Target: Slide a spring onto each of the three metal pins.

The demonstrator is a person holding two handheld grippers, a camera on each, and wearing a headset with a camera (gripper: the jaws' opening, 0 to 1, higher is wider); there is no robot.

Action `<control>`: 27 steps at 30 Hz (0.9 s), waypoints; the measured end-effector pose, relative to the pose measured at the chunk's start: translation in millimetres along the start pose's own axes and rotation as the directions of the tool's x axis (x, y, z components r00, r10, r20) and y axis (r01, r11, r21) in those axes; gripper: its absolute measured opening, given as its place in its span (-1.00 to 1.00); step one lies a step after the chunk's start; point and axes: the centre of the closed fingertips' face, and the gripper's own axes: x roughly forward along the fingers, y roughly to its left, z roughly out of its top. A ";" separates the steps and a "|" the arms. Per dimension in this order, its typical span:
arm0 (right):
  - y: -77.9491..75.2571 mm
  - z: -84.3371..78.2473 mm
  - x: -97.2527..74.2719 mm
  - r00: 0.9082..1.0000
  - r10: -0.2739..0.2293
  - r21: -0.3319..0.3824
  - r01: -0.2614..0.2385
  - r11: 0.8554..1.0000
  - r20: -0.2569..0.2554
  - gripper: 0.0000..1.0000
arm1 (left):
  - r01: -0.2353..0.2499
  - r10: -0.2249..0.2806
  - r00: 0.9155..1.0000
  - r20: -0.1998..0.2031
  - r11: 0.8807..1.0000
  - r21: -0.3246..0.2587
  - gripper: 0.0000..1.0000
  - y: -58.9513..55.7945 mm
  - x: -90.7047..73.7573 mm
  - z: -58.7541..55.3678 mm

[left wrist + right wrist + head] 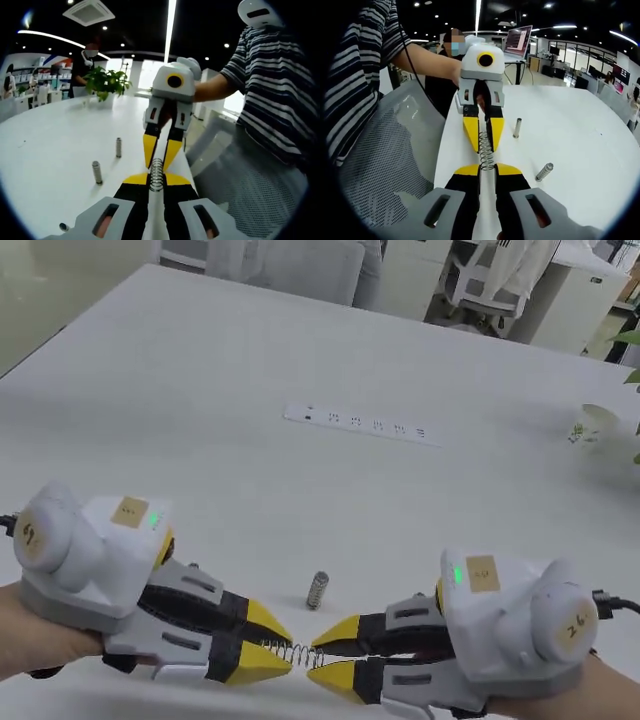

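White tabletop (250,360), open office behind (power strip (360,426) mid-table): left gripper (280,648) and right gripper (318,657) meet tip to tip, each clamped on one end of the spring (297,651), a coil-covered pin (317,590) standing just beyond.

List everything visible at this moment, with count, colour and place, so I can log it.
table: one, white, under everything.
power strip: one, white, mid-table.
paper cup: one, white with green print, far right of the table.
plant: one, green, at the table's far end.
mesh chair: one, pale grey, at the table's near edge.
pin with a spring on it: one, grey metal, upright just beyond the claw tips.
second pin: one, grey metal, upright, farther along the table.
spring: one, steel, bridging the two claw tips.
striped shirt: one, dark and white, on the person.
left claw: one, black with yellow tips, shut on the spring.
right claw: one, same colours, shut on the spring's other end.
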 end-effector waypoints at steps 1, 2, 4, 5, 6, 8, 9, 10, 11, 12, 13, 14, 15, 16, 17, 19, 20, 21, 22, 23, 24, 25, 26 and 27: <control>0.4 0.0 0.0 1.000 0.001 -0.001 -0.001 1.000 0.000 -0.85 | 0.000 0.000 1.000 -0.001 1.000 0.001 -0.96 -0.3 0.0 -0.1; 1.1 0.5 -0.4 1.000 0.003 0.001 -0.003 1.000 0.001 -0.85 | 0.001 -0.001 1.000 -0.004 1.000 0.003 -0.96 -0.8 0.0 -0.5; 1.5 1.7 -1.5 1.000 0.004 0.005 -0.004 1.000 0.003 -0.85 | 0.001 -0.001 1.000 -0.004 1.000 0.002 -0.95 -1.2 -0.1 -0.4; 1.4 2.4 -2.2 1.000 0.002 0.004 -0.002 1.000 0.005 -0.85 | -0.002 0.002 1.000 -0.002 1.000 0.004 -0.95 -1.3 -0.4 0.0; 0.9 3.9 -3.3 1.000 -0.003 0.001 0.003 1.000 0.008 -0.85 | -0.005 0.005 1.000 -0.002 1.000 0.005 -0.95 -0.9 -0.6 0.1; -0.1 7.3 -5.5 1.000 -0.009 -0.006 0.009 1.000 0.015 -0.85 | -0.010 0.010 1.000 0.001 1.000 0.007 -0.95 -0.5 -0.9 0.6; -0.6 9.1 -6.4 1.000 -0.011 -0.006 0.011 1.000 0.020 -0.85 | -0.013 0.013 1.000 -0.001 1.000 0.008 -0.95 -0.2 -1.1 0.2; -0.9 10.9 -7.2 1.000 -0.012 -0.005 0.012 1.000 0.024 -0.86 | -0.014 0.014 1.000 -0.004 1.000 0.009 -0.95 -0.2 -1.1 -0.5; -0.9 14.0 -8.1 0.999 -0.013 -0.007 0.013 1.000 0.034 -0.86 | -0.015 0.016 1.000 -0.010 1.000 0.014 -0.95 -0.4 -1.2 -1.6; -1.1 15.5 -8.2 0.999 -0.014 -0.008 0.015 1.000 0.036 -0.86 | -0.018 0.019 1.000 -0.016 1.000 0.019 -0.95 -0.1 -0.9 -2.8; -0.9 17.1 -8.4 0.999 -0.015 -0.010 0.015 1.000 0.039 -0.86 | -0.021 0.022 1.000 -0.022 1.000 0.023 -0.95 -0.2 -0.4 -3.6; -0.8 18.7 -8.3 0.999 -0.015 -0.014 0.015 1.000 0.042 -0.86 | -0.023 0.024 0.999 -0.027 0.999 0.028 -0.95 -0.5 0.0 -4.6; -1.0 20.4 -8.1 0.999 -0.015 -0.017 0.016 1.000 0.045 -0.86 | -0.025 0.026 0.999 -0.031 0.999 0.031 -0.95 -0.5 0.4 -5.4; -0.6 21.3 -7.8 0.999 -0.015 -0.021 0.016 1.000 0.045 -0.86 | -0.029 0.030 0.999 -0.035 0.999 0.032 -0.95 0.0 0.9 -6.2; -0.6 22.6 -7.6 0.999 -0.014 -0.028 0.016 0.999 0.047 -0.86 | -0.030 0.031 0.999 -0.037 0.999 0.033 -0.95 0.1 1.2 -6.8; -0.3 24.9 -7.6 0.999 -0.011 -0.032 0.012 0.999 0.051 -0.86 | -0.030 0.031 0.999 -0.040 0.999 0.036 -0.95 0.1 1.6 -7.9; -0.2 26.3 -7.6 0.998 -0.010 -0.033 0.012 0.999 0.055 -0.85 | -0.032 0.033 0.999 -0.041 0.999 0.036 -0.95 0.5 2.0 -8.3; -0.5 27.8 -7.7 0.998 -0.009 -0.033 0.011 0.999 0.061 -0.85 | -0.032 0.034 0.999 -0.041 0.999 0.037 -0.95 0.5 2.3 -8.4; -0.8 30.0 -8.0 0.998 -0.010 -0.031 0.012 0.999 0.067 -0.85 | -0.034 0.035 0.998 -0.042 0.999 0.037 -0.95 1.0 3.0 -8.8; -0.8 31.5 -8.0 0.997 -0.009 -0.031 0.011 0.999 0.072 -0.85 | -0.034 0.036 0.998 -0.043 0.999 0.039 -0.95 1.2 3.5 -9.1; -1.1 33.6 -7.5 0.997 -0.009 -0.028 0.011 1.000 0.077 -0.85 | -0.035 0.038 0.998 -0.048 0.998 0.045 -0.95 1.8 4.6 -10.0; -0.9 35.3 -7.3 0.997 -0.008 -0.027 0.010 1.000 0.083 -0.85 | -0.035 0.038 0.998 -0.050 0.998 0.046 -0.95 2.1 5.2 -10.5; -1.0 37.7 -6.5 0.996 -0.007 -0.023 0.009 1.000 0.090 -0.85 | -0.037 0.039 0.998 -0.051 0.998 0.048 -0.95 2.8 5.7 -10.7; -0.8 39.6 -6.1 0.995 -0.007 -0.022 0.009 1.000 0.097 -0.85 | -0.038 0.040 0.998 -0.053 0.998 0.052 -0.95 3.3 6.3 -11.0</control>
